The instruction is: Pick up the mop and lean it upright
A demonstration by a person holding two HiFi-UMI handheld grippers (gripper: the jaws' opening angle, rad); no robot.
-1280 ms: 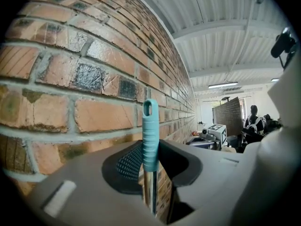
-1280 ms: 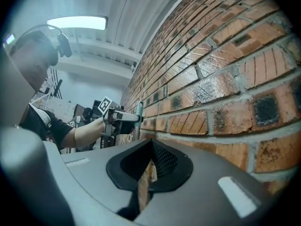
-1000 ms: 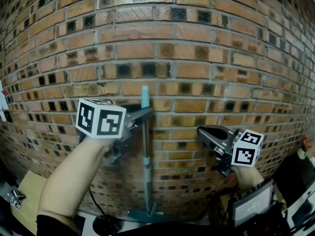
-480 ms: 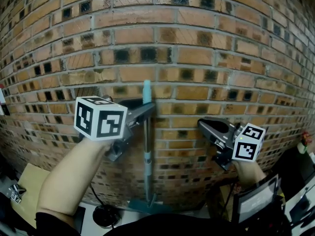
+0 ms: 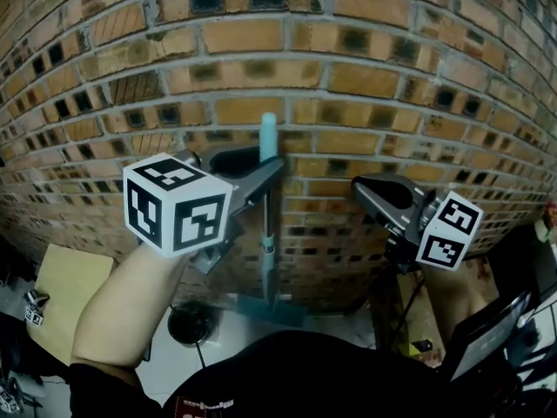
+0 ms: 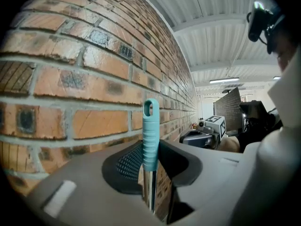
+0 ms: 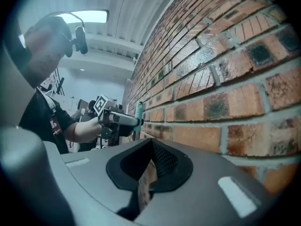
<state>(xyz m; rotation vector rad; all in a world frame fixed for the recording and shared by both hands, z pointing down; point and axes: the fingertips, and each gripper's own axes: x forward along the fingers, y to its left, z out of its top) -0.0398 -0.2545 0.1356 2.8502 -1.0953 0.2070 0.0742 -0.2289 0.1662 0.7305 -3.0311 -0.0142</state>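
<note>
Lower left of the head view: a pale cardboard sheet (image 5: 59, 287) lying on the floor (image 5: 218, 338), unrelated to the job.

Just left of centre: left gripper (image 5: 265, 177), jaws clamped on the mop (image 5: 266, 259) right where the teal grip meets the metal shaft. Confirmed in the left gripper view, with the teal grip rising out from between the dark pads. Standing near vertical in the middle of the frame, close in front of the brick wall (image 5: 374, 68), mop head down at the foot of the wall on the floor. Impossible to tell whether the top of the handle touches the bricks yet.

Right of centre: right gripper (image 5: 361, 188), jaws together and empty, hovering near the wall, well apart from the mop.

Judging by this, pickup done and the leaning step in hand. Next move calls for tipping the handle top gently onto the brick, keeping the head planted a little out from the wall for a stable angle, then easing the left jaws apart and drawing straight back without nudging the shaft. Risk: sliding sideways along the wall if released too upright.
</note>
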